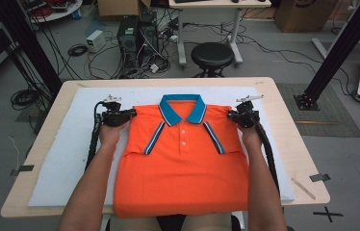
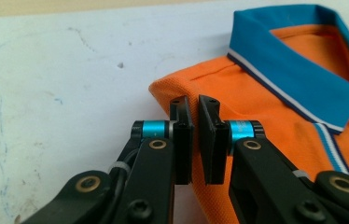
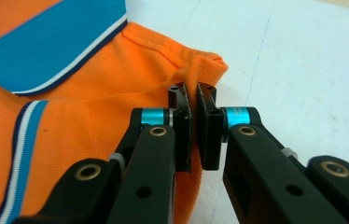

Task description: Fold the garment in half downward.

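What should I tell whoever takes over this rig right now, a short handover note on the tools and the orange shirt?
Left tool: jaws closed, pinching the fabric at the orange polo shirt's shoulder corner on the left of the high view.
Right tool: jaws closed, pinching the opposite shoulder corner.
Shirt: front up on the white mat, blue collar at the far end, sleeves already folded in, hem hanging just over the near table edge.
Done: sleeves tucked, both shoulders gripped.
Left: probably lift or fold the shirt by the shoulders; nothing has been raised yet.
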The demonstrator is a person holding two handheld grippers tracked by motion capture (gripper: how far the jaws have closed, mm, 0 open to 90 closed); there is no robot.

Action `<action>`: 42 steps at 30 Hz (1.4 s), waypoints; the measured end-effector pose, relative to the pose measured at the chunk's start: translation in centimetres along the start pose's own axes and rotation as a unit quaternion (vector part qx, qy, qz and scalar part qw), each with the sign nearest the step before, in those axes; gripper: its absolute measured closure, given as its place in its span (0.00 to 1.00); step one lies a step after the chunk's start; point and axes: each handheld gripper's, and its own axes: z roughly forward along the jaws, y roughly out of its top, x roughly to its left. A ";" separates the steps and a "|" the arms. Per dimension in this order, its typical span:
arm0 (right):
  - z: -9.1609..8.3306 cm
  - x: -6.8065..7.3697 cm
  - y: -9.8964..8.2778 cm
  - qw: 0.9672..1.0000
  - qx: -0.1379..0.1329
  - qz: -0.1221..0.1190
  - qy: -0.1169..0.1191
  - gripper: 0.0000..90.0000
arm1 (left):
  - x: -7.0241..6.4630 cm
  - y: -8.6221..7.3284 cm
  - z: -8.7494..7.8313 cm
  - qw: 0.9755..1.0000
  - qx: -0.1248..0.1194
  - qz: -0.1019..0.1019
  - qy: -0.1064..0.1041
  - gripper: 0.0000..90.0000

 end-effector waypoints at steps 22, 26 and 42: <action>-7.4 1.1 -3.4 0.995 -0.073 -0.014 0.073 0.97 | -3.2 -2.2 -7.6 0.990 -0.078 0.043 -0.104 0.94; -8.4 1.8 -4.9 0.993 -0.080 -0.019 0.083 0.97 | -4.0 -3.5 -9.0 0.988 -0.089 0.048 -0.117 0.94; -12.9 3.2 -9.8 0.988 -0.099 -0.046 0.109 0.97 | -6.5 -7.7 -13.3 0.982 -0.094 0.076 -0.143 0.94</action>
